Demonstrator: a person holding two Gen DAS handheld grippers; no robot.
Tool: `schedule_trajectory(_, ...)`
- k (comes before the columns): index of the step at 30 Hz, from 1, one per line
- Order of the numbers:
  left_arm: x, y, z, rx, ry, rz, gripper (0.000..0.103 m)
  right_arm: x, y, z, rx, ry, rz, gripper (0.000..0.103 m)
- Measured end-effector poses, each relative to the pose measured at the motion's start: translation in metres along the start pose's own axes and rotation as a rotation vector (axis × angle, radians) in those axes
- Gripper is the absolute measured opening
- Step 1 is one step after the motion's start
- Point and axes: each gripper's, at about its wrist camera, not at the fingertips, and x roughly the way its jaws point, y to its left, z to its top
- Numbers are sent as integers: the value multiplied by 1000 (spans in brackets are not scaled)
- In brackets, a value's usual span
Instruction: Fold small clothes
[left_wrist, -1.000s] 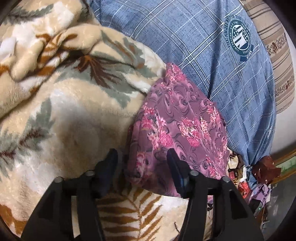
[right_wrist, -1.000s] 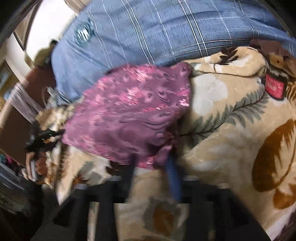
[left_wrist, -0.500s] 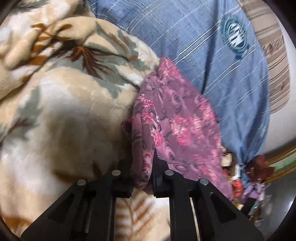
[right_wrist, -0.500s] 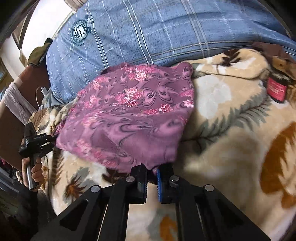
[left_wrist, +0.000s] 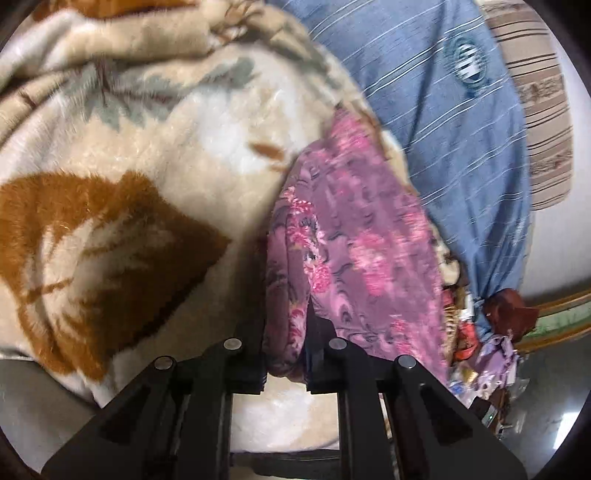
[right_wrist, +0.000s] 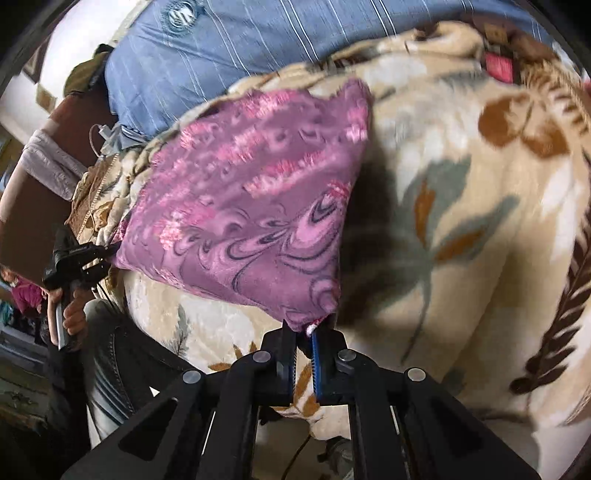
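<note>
Gripping near corners of purple floral garment (left_wrist: 354, 251): left gripper (left_wrist: 284, 332) and right gripper (right_wrist: 303, 334) both clamped, over leaf-print blanket (left_wrist: 147, 155).

Smooth cloth garment (left_wrist: 354, 251) — fuzzy plush blanket (left_wrist: 129, 177).

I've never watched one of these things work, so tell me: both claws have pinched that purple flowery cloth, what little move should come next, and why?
Probably carry both held corners forward, toward the blue pillow, to fold it over. The left gripper and right gripper each clamp a near corner of the purple floral cloth, whose near edge is raised above the leaf-print blanket.
</note>
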Motion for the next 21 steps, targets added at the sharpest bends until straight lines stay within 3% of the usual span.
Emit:
schedule_trajectory(5,-11,-15,-11,88,-42,101,14,-37,8,-13,-3,-48,-80,1)
schedule_trajectory(7,1,-11,-12,99,-51,214,22,-28,-8,-17,60,-41,-117,2)
schedule_trajectory(8,4,-9,-12,94,-48,235,27,-20,-21,-18,121,-45,-99,6)
schedule_trajectory(9,4,-6,-13,85,-50,229,28,-20,-27,-21,167,-54,-84,7)
schedule_trajectory(12,-14,0,-18,80,-94,189,37,-55,-27,-31,211,-221,-19,15)
schedule_trajectory(14,-22,0,-23,83,-123,203,41,-66,-22,-31,207,-263,8,59)
schedule_trajectory(17,-28,-4,-28,79,-142,182,42,-55,-10,-26,159,-233,15,61)
schedule_trajectory(19,-25,-9,-32,99,-145,168,51,-38,-9,-21,175,-218,8,61)
schedule_trajectory(21,-15,-12,-33,116,-126,190,51,-20,-16,-19,226,-213,26,53)
